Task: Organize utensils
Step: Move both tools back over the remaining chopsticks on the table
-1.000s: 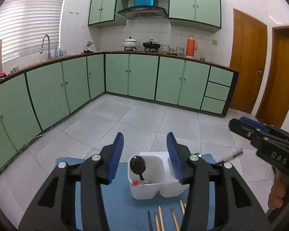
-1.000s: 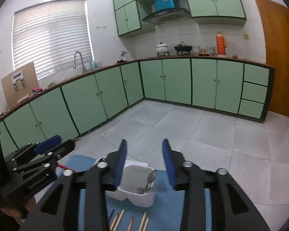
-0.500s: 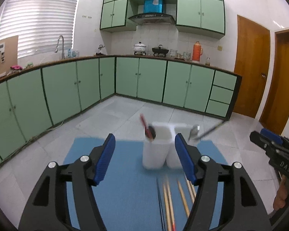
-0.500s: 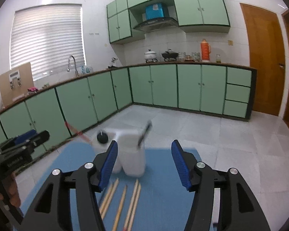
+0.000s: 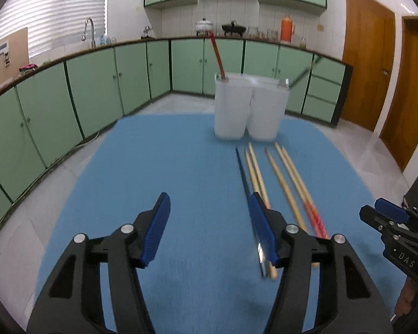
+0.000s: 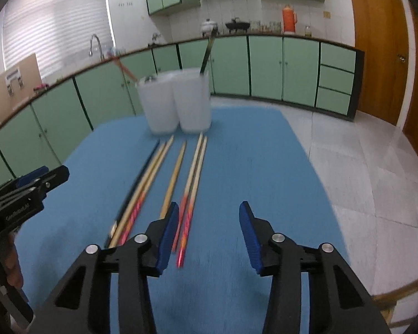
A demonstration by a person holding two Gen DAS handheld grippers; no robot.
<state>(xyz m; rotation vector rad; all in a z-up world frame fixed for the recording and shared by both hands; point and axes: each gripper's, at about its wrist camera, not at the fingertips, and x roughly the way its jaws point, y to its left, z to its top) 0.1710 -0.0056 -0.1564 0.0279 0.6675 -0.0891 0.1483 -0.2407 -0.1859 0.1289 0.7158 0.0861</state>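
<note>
Right wrist view: chopsticks [image 6: 193,178] lie lengthwise just left of the right gripper [image 6: 209,232], its empty jaws released (lately narrowing); left gripper [image 5: 209,228] likewise released.

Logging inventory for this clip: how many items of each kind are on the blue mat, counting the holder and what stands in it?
Wooden chopsticks: 5
Dark chopstick: 1
White holder: 1
Red-handled utensil in the holder: 1
Dark-handled utensil in the holder: 1
Total: 9
</note>
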